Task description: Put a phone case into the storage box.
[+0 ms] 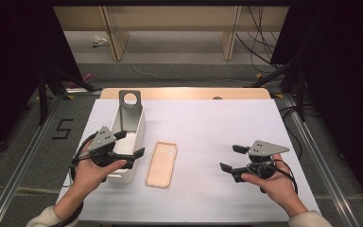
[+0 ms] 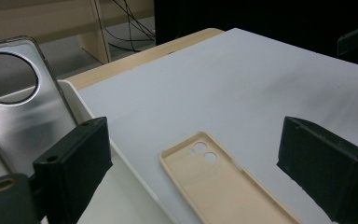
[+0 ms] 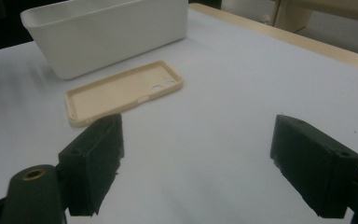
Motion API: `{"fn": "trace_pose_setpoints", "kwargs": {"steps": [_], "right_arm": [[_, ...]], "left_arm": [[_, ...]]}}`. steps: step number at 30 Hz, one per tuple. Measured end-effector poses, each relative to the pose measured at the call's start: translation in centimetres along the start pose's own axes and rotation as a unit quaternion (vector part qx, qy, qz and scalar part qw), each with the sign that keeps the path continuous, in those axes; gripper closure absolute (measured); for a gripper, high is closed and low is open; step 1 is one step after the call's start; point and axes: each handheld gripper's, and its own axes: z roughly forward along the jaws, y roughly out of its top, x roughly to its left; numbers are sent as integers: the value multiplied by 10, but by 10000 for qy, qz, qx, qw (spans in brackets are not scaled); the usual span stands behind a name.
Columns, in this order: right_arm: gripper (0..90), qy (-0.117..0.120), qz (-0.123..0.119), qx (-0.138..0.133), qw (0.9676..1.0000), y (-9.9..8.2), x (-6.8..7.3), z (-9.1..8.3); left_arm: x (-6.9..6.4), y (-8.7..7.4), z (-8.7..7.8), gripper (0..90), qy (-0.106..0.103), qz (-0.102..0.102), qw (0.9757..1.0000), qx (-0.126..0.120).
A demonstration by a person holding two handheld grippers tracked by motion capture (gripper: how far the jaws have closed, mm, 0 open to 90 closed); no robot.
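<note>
- Beige phone case [image 1: 161, 164] lying flat on the white tabletop [image 1: 217, 127], open side up, camera cutouts toward the far end, just beside the white bin [image 1: 133, 137] on its right.
- In the left gripper view, same phone case [image 2: 223, 184] low between the two black jaws, resting on the tabletop and touched by neither.
- Left gripper [image 1: 128, 144] held over the near end of the bin, jaws spread wide, nothing between the pads.
- Grey metallic phone case [image 1: 130, 109] with a large round hole standing upright at the far end of the bin, leaning on its wall; seen up close at upper left in the left gripper view [image 2: 21, 107].
- Right gripper [image 1: 231, 158] well apart from the beige case, off to its right above bare tabletop, pointing toward it.
- Jaws of the right gripper [image 3: 196, 165] also wide apart and empty; beyond them the beige case [image 3: 121, 91] and the bin [image 3: 107, 32] behind it.
</note>
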Motion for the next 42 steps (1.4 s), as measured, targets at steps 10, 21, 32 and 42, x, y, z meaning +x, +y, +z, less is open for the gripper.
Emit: {"fn": "trace_pose_setpoints", "kwargs": {"steps": [10,21,32,42], "right_arm": [[181,11,-12,21,10000,-1,0,-1],[181,5,19,28,10000,-1,-1,0],[181,-30,37,11,10000,-1,-1,0],[182,-33,67,14,10000,-1,-3,0]], "left_arm": [[-7,2,1,127,5,169,9996,221],[-14,5,4,169,-58,514,9974,503],[-44,16,18,254,-422,1917,9674,1601],[-68,8,38,341,-898,3110,9110,2555]]}}
